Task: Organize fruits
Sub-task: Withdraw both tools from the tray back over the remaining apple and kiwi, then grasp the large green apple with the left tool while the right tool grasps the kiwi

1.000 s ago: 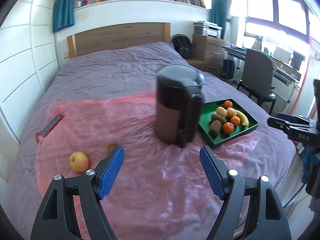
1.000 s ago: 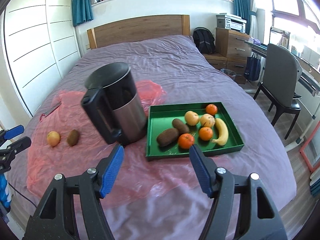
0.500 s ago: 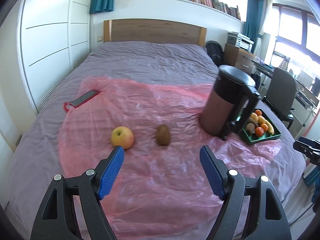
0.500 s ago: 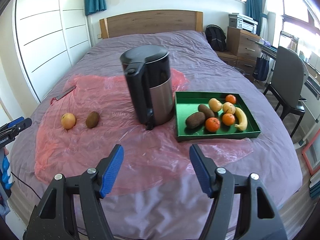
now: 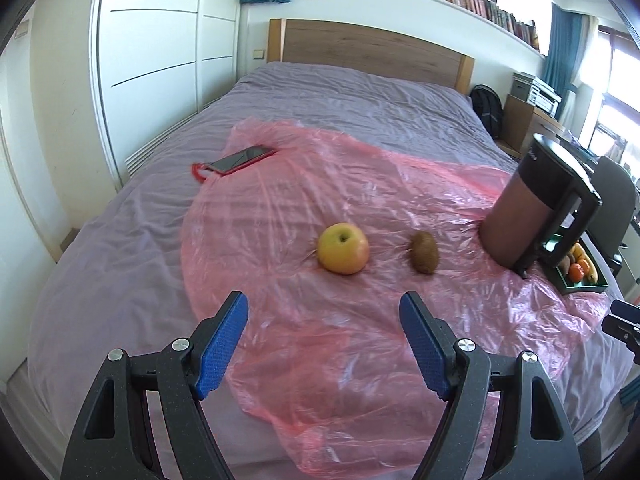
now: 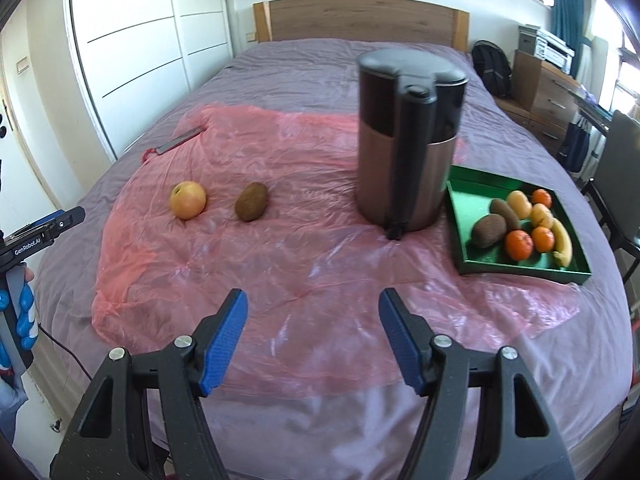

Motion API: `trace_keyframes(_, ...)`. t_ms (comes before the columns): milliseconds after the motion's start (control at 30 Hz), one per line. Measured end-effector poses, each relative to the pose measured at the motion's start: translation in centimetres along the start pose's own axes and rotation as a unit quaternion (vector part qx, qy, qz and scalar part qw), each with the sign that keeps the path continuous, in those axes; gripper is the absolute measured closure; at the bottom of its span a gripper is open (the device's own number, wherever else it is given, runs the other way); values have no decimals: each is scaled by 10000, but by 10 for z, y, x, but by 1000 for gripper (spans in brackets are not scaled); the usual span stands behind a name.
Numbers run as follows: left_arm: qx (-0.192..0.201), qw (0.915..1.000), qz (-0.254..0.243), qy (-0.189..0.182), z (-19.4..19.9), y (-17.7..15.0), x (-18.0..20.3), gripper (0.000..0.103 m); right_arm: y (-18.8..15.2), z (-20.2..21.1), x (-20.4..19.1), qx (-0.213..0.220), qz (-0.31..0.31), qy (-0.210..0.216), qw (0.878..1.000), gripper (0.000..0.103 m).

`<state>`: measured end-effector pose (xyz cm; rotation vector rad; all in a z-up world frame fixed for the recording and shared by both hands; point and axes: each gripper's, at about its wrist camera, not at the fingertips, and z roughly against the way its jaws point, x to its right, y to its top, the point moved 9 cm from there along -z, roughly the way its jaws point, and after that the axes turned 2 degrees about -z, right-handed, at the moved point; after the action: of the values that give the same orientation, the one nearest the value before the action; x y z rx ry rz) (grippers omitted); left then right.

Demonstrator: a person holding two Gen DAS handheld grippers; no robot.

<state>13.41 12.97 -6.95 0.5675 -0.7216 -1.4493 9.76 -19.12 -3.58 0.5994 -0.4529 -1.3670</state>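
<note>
A yellow-red apple (image 5: 343,249) and a brown kiwi (image 5: 424,252) lie side by side on a pink plastic sheet (image 5: 304,184) spread over the bed. My left gripper (image 5: 325,312) hovers just short of the apple, open and empty. In the right wrist view the apple (image 6: 188,200) and kiwi (image 6: 251,201) sit at the left. A green tray (image 6: 464,216) at the right holds kiwis, oranges, a banana and other fruit. My right gripper (image 6: 313,308) is open above the sheet's near part, holding nothing.
A black and copper kettle (image 6: 408,136) stands between the loose fruit and the tray. A phone in a red case (image 5: 240,159) lies at the sheet's far left edge. A chair (image 6: 616,168), drawers and a backpack stand to the right of the bed.
The left view has swung left and come lower, so the apple and kiwi now sit ahead of its fingers. The right view has also shifted left; the tray has slid to the right edge.
</note>
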Motion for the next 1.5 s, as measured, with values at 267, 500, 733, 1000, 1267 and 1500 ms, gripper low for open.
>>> trace_keyframes(267, -213, 9996, 93, 137, -30, -10, -19, 30, 1, -38, -22, -288, 71, 225, 9993, 0)
trace_keyframes(500, -501, 9987, -118, -39, -75, -4, -10, 30, 17, -85, -56, -509, 88, 617, 9968, 0)
trace_keyframes(733, -708, 9951, -591, -363, -131, 16, 20, 29, 59, -148, -85, -593, -41, 880, 9943, 0)
trace_keyframes(1000, -968, 9917, -817, -232, -193, 27, 32, 22, 87, -222, -88, -779, -269, 610, 9947, 0)
trace_keyframes(1267, -1195, 9889, -867, -178, -224, 18, 31, 22, 84, -265, -84, -1095, -582, 557, 9907, 0)
trace_keyframes(1500, -1266, 9883, -823, -201, -233, 15, 29, 22, 83, -278, -84, -1159, -737, 656, 9883, 20)
